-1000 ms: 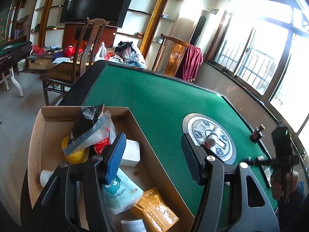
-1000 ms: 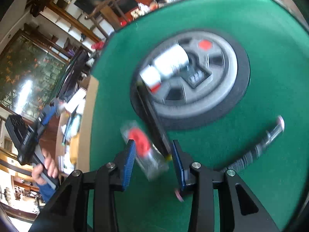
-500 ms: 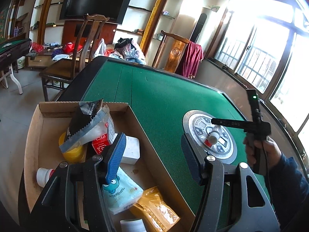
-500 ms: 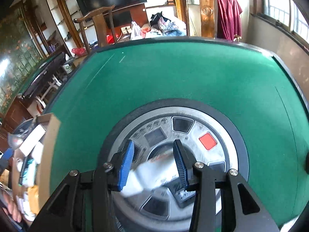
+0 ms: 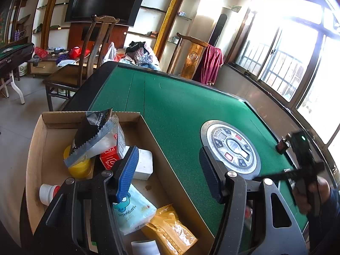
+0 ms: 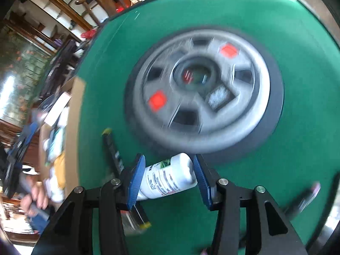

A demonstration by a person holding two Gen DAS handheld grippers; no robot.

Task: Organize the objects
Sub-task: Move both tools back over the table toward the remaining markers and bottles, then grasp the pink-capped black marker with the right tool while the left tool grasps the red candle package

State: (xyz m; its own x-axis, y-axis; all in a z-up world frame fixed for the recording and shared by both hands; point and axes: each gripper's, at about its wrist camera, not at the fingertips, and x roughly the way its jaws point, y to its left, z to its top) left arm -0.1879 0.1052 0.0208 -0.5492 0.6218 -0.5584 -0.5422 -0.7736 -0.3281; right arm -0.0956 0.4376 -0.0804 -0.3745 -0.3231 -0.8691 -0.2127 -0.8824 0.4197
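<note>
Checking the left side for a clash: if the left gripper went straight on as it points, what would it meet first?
Probably the cardboard box, at its table-side wall; depth is unclear, and the left gripper is open and empty.

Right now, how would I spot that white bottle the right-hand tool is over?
Find the grey round panel in the middle of the green table. Just beside its rim, a white bottle lies between the opening right gripper jaws, the only white printed-label thing there.

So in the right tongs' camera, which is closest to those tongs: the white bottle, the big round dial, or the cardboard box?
1. White bottle, between the opening tongs.
2. Round dial, just beyond, mid-table.
3. Cardboard box, far off left.
</note>
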